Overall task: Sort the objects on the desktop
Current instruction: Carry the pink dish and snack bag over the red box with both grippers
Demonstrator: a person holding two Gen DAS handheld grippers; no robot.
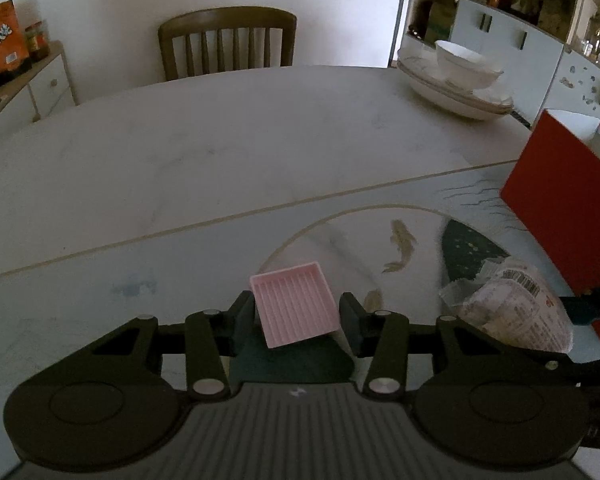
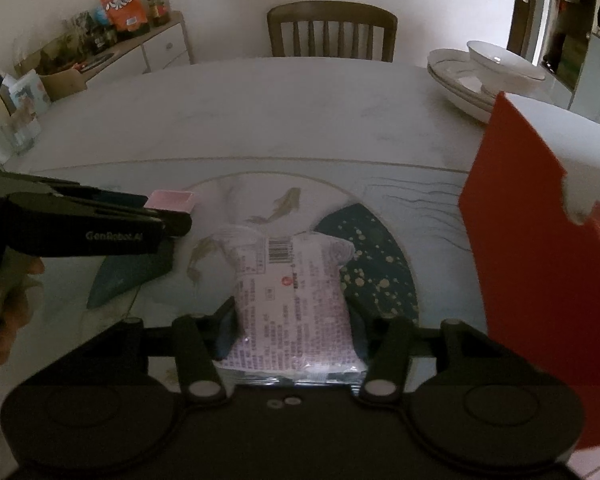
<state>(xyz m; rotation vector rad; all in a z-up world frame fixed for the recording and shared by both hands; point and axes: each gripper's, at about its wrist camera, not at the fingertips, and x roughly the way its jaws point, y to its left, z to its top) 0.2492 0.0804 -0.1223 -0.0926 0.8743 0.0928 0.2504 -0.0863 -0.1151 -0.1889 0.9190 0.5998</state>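
Between the fingers of the left claw (image 1: 296,320) a pink ribbed tray (image 1: 293,304) is seen, tilted and lifted above the counter (image 1: 180,160); its left edge meets the left finger, while whether the right finger touches it cannot be told from the left wrist view. From the right wrist view the same tray is shown at the tip of the left claw (image 2: 176,216), raised over the fish-patterned mat (image 2: 380,280). A white printed packet (image 2: 294,304) is clamped by the right claw (image 2: 296,336), both fingers being pressed against its sides, and its barcoded end is pointed away from the camera. A red box (image 2: 532,260) is stood upright just to the right of the packet, near the right claw. Stacked white dishes (image 1: 456,76) are placed at the far right of the counter, and a wooden chair (image 1: 228,40) is set behind it.
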